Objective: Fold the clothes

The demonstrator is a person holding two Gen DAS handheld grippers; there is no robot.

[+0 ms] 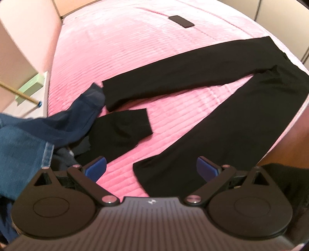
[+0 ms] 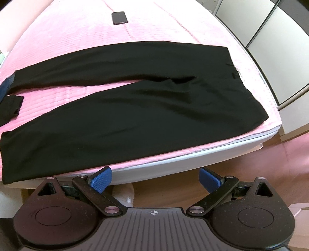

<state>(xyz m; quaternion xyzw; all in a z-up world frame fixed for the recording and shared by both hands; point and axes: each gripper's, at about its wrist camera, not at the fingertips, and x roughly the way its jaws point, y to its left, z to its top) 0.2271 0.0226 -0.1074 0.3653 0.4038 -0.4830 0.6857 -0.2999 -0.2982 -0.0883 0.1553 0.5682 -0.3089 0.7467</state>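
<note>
Black trousers lie flat on the pink bedspread, legs spread apart in a V with the waist at the right. They also show in the right wrist view. My left gripper is open and empty, just above the hem of the near leg. My right gripper is open and empty, held off the bed's near edge, over the floor, short of the near leg.
A pile of other clothes lies at the left: blue jeans, a navy garment and a black garment. A dark phone lies far up the bed. A wardrobe stands at the right. Wooden floor lies below.
</note>
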